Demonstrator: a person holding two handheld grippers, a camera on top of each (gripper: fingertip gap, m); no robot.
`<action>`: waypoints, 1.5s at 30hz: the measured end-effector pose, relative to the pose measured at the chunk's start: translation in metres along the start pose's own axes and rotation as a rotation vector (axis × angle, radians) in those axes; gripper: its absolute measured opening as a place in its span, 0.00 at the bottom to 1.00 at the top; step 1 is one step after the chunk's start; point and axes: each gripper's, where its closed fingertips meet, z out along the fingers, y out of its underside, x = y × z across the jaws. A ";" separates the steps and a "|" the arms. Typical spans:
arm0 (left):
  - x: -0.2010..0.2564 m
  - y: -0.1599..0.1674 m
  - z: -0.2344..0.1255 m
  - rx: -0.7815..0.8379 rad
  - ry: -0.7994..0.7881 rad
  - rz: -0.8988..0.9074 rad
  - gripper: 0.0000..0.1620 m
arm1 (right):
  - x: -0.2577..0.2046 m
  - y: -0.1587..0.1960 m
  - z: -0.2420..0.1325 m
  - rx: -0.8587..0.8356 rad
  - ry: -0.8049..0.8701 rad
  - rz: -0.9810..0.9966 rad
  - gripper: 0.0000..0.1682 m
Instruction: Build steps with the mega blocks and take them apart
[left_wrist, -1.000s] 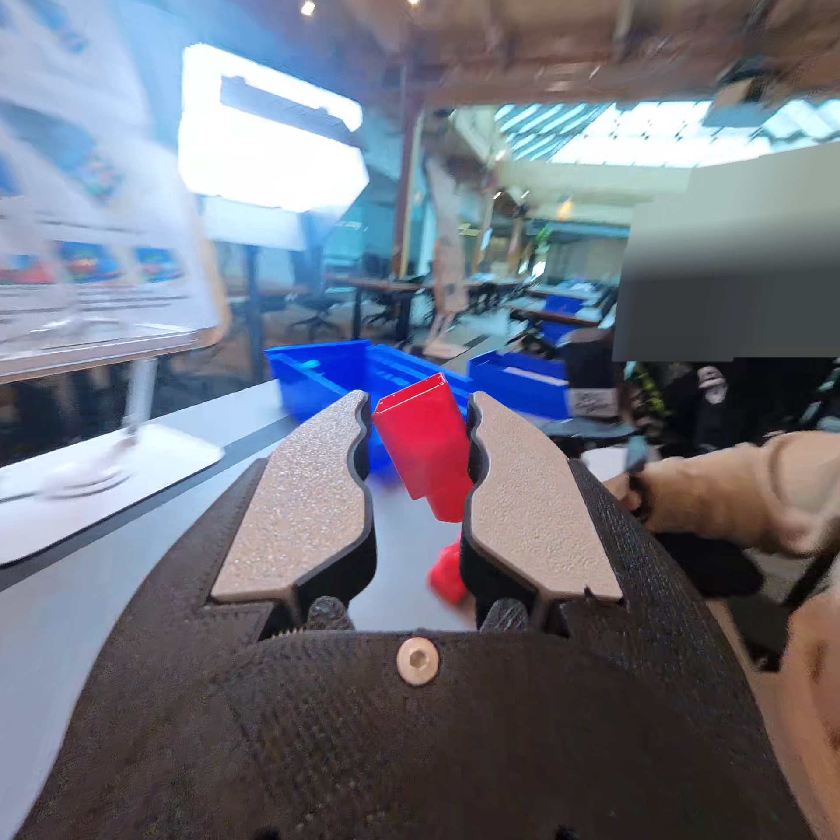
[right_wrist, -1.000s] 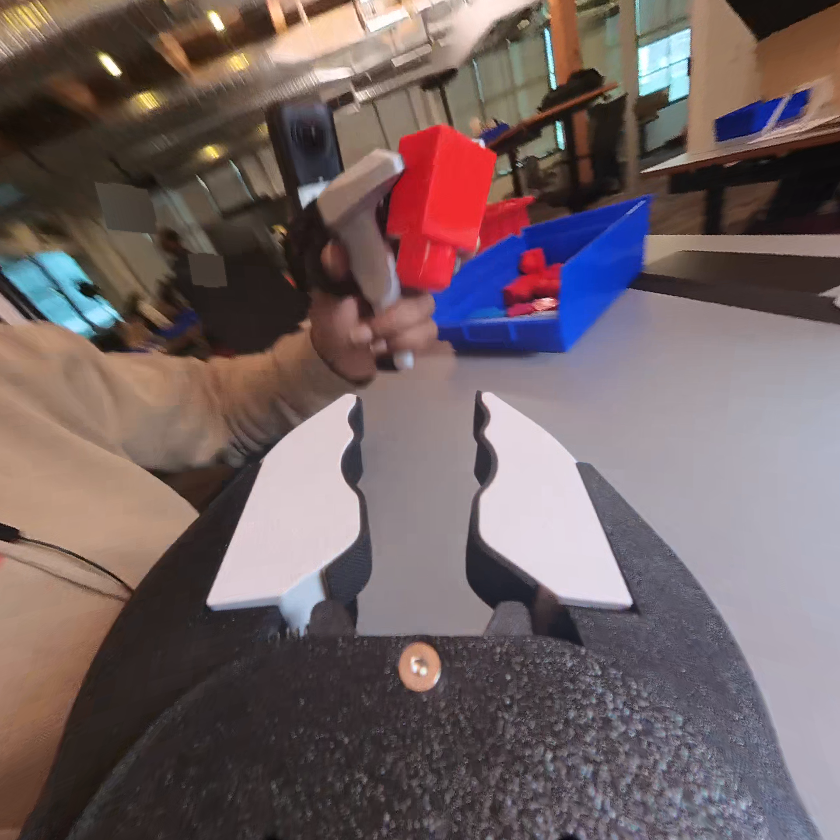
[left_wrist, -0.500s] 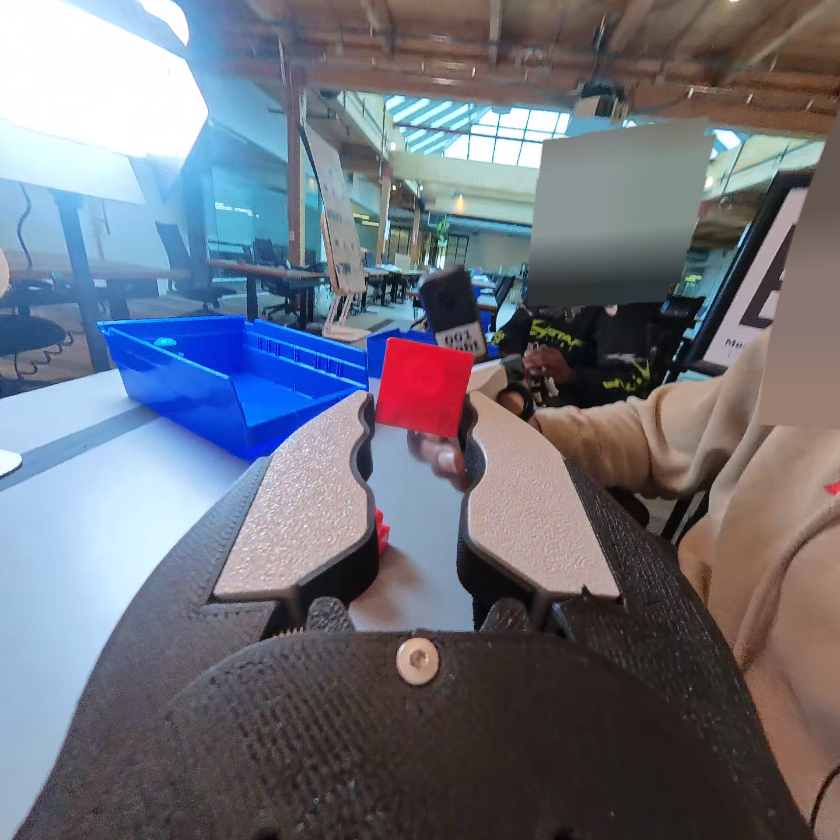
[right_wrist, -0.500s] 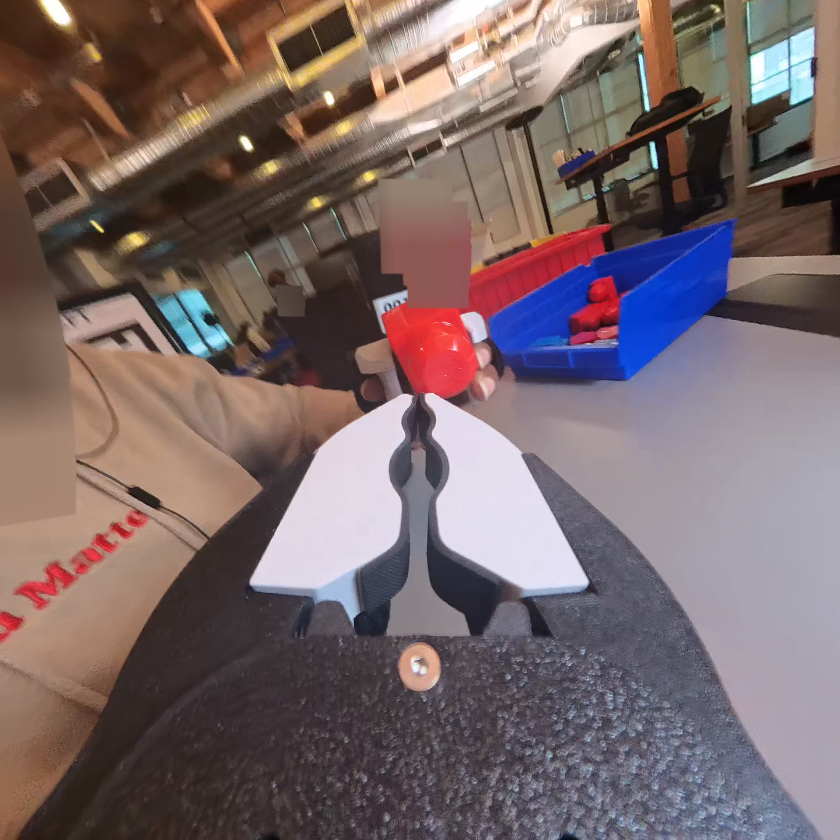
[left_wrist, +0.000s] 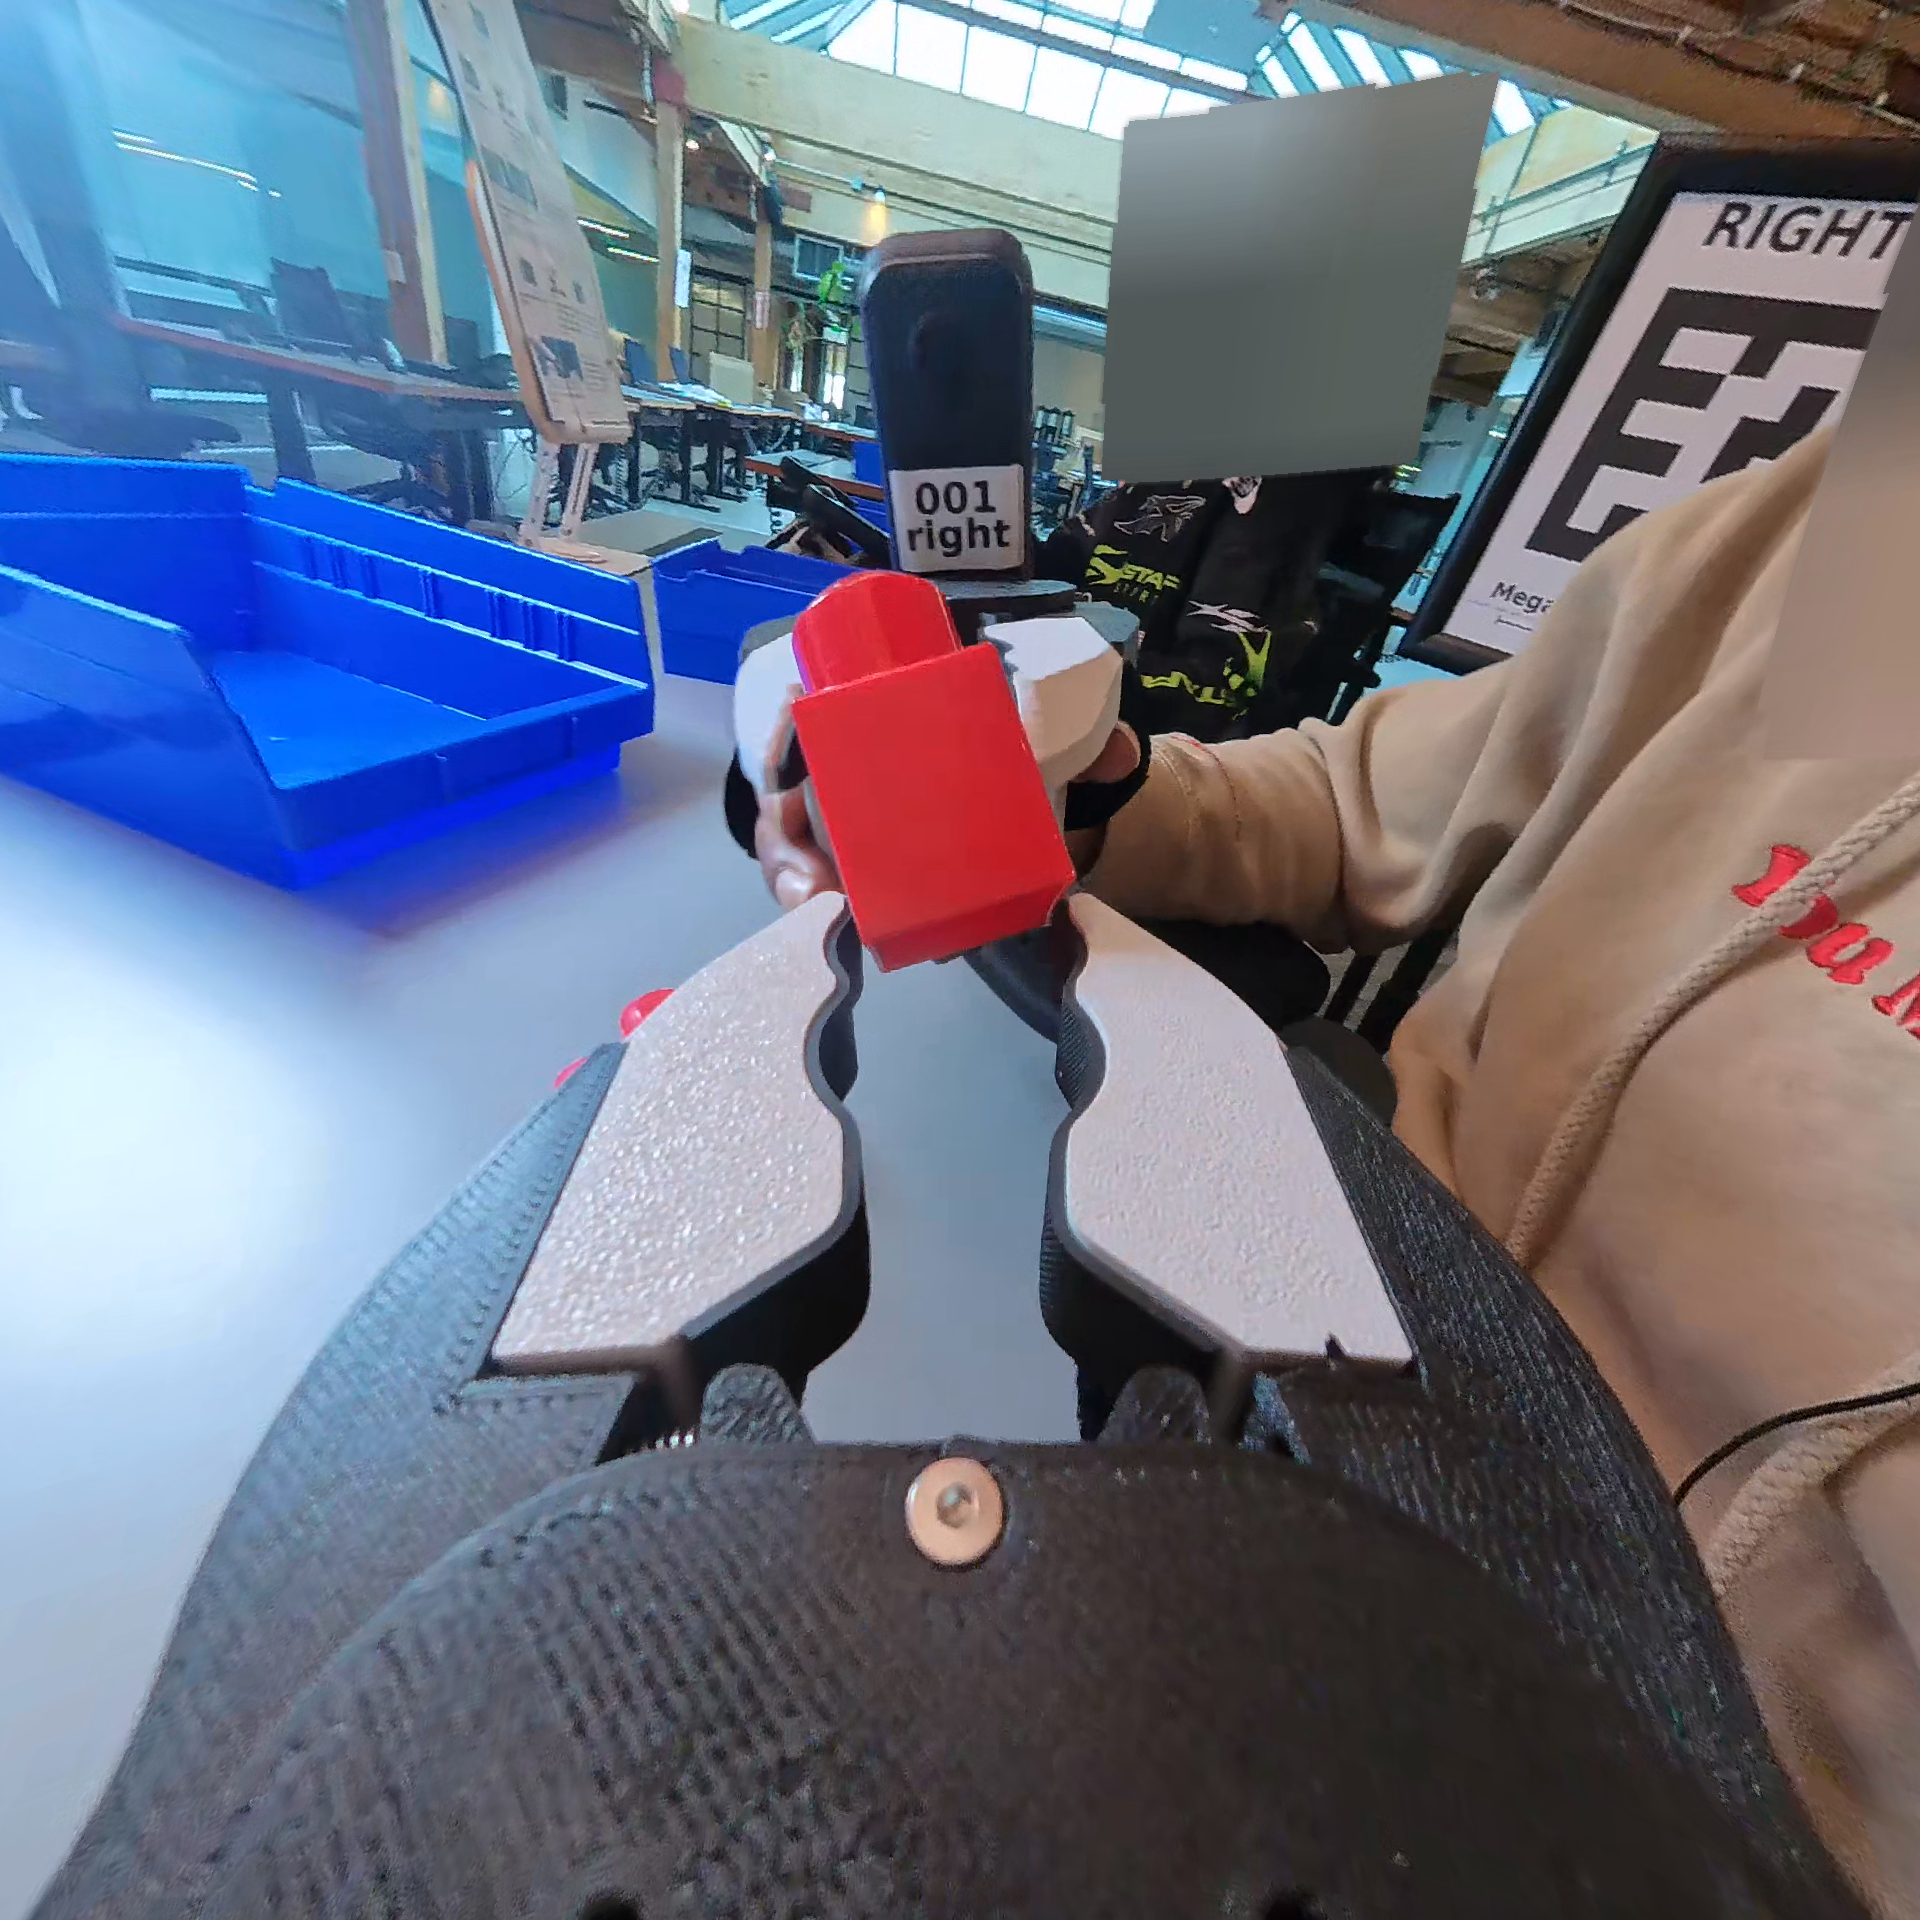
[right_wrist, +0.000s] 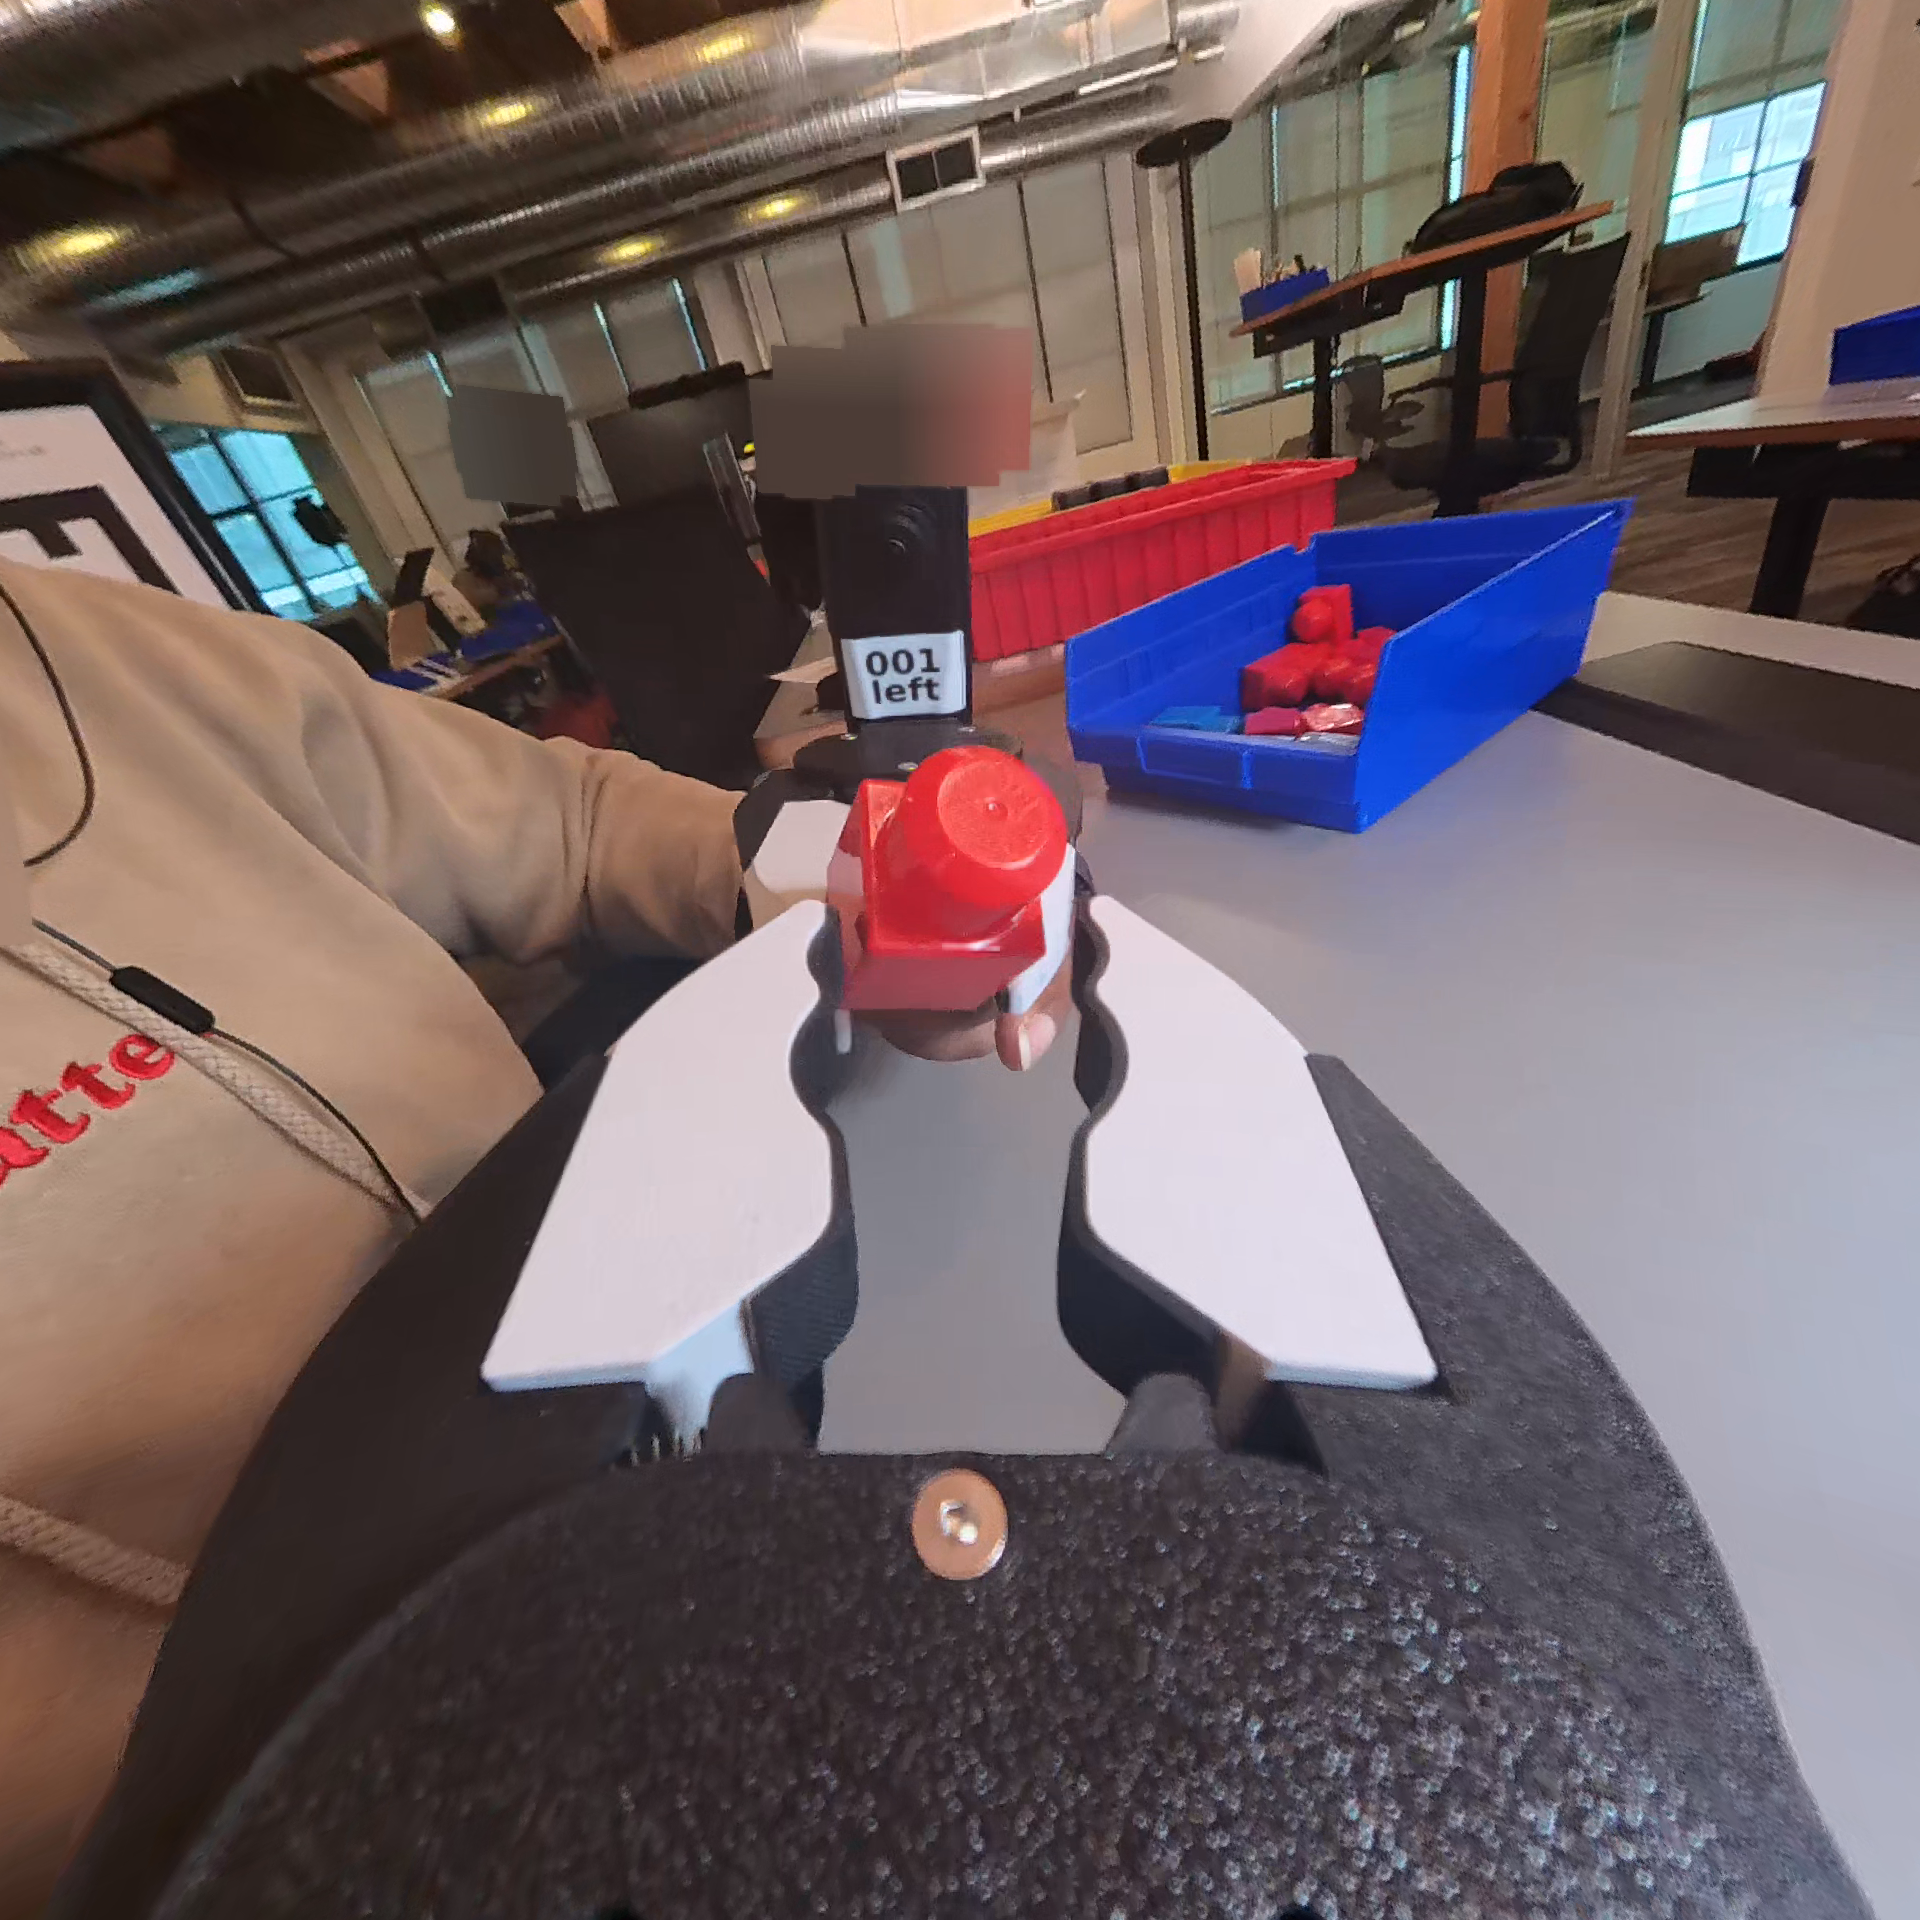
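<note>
I've got the red block (left_wrist: 930, 790) pinched at its base in my left gripper (left_wrist: 956, 935), up in the air over the desk (left_wrist: 260, 1091). My right gripper (right_wrist: 951, 935) is spread apart around its round stud. Close square on that smooth, glossy plastic or it'll slip. More blocks (right_wrist: 1311, 665) sit in the blue bin (right_wrist: 1455, 727) toward the desk's far edge.

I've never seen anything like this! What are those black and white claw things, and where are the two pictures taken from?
They are two hand-held pinchers; a person holds one in each hand. Each has a camera looking along its fingers, so one picture comes from each. The left pincher grips a red block. The right pincher faces it, open. Below is a grey table with a blue bin holding more red blocks.
</note>
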 end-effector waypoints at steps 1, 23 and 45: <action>0.002 0.002 0.002 -0.007 0.007 0.007 0.22 | -0.002 0.002 0.001 -0.007 -0.014 0.007 0.26; -0.083 0.087 0.010 -0.553 -0.262 0.138 0.37 | 0.087 0.050 -0.063 -0.504 0.362 -0.229 0.21; -0.096 0.102 0.028 -0.755 -0.229 0.329 0.24 | 0.113 0.094 -0.105 -0.739 0.468 -0.184 0.34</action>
